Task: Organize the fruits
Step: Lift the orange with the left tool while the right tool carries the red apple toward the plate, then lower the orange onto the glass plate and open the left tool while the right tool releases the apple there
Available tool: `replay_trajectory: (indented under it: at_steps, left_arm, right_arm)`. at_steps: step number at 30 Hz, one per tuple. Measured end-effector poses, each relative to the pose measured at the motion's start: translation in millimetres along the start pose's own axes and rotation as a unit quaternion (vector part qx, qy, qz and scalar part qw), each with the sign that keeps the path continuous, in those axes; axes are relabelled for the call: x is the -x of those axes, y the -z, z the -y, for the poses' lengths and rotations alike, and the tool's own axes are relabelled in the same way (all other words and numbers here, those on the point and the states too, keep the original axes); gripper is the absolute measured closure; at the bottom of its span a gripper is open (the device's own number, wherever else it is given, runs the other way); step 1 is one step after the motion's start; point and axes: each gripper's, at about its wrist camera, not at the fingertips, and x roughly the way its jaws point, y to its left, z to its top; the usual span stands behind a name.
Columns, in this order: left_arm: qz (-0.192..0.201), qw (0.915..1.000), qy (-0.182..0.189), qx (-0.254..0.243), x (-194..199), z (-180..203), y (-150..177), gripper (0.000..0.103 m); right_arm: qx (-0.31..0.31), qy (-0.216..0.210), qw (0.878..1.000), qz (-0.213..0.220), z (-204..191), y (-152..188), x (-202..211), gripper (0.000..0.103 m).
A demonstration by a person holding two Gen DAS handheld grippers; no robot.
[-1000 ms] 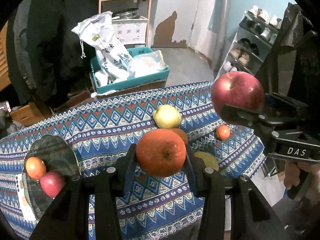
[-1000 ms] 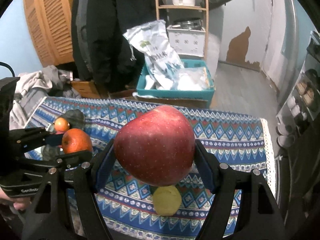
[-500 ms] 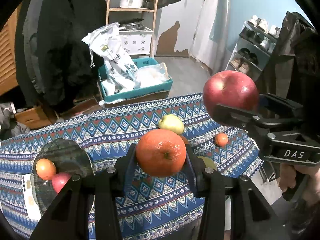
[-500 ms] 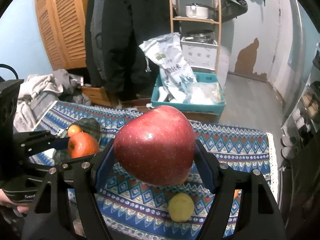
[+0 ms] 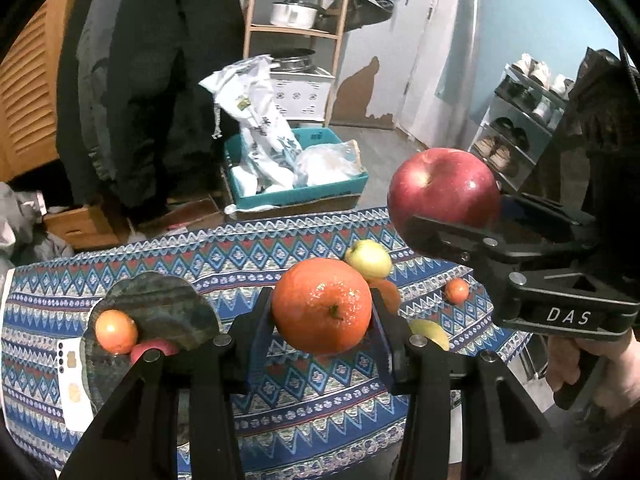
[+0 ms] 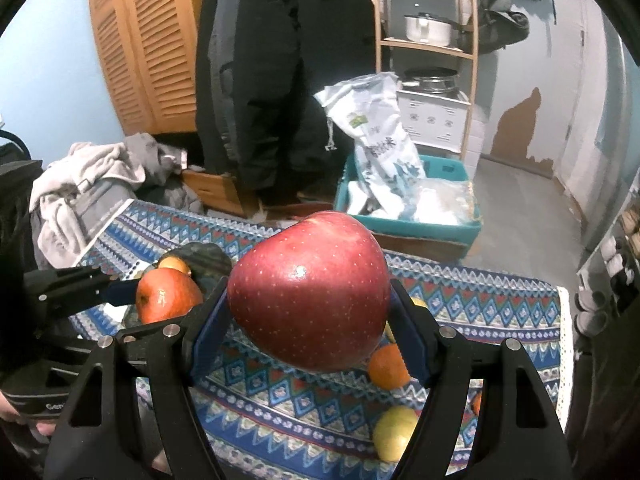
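My left gripper (image 5: pixel 322 308) is shut on a large orange (image 5: pixel 322 305) and holds it high above the patterned table (image 5: pixel 260 256). My right gripper (image 6: pixel 310 312) is shut on a big red apple (image 6: pixel 310 296), also held above the table; it shows at the right of the left wrist view (image 5: pixel 444 188). A dark plate (image 5: pixel 160 308) at the table's left holds a small orange (image 5: pixel 117 331) and a red apple (image 5: pixel 154 350). A yellow-green apple (image 5: pixel 369 258), a small orange (image 5: pixel 457 290) and other fruit lie on the cloth at the right.
A teal box (image 5: pixel 296 184) with white bags stands on the floor beyond the table. A wooden shelf (image 5: pixel 296 32) with pots, a dark coat (image 6: pixel 280 72) and a shoe rack (image 5: pixel 520 120) stand around. A pile of clothes (image 6: pixel 92 176) lies at the left.
Both grippers have risen and drawn back from the table with their fruit still held; the table looks lower and farther in both views.
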Motion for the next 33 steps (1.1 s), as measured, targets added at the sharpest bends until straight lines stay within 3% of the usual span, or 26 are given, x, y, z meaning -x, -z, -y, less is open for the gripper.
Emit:
replay_trajectory:
  at_steps: [17,33]
  left_arm:
    - [0.012,0.9976,-0.032,0.06,19,-71,13,0.058]
    - [-0.018,0.988,-0.087,0.126,4,-162,46,0.058]
  right_arm:
    - [0.019,-0.033,0.999,-0.018,-55,-27,-47,0.029]
    - [0.039,-0.061,0.994,-0.076,-109,-26,-139,0.029]
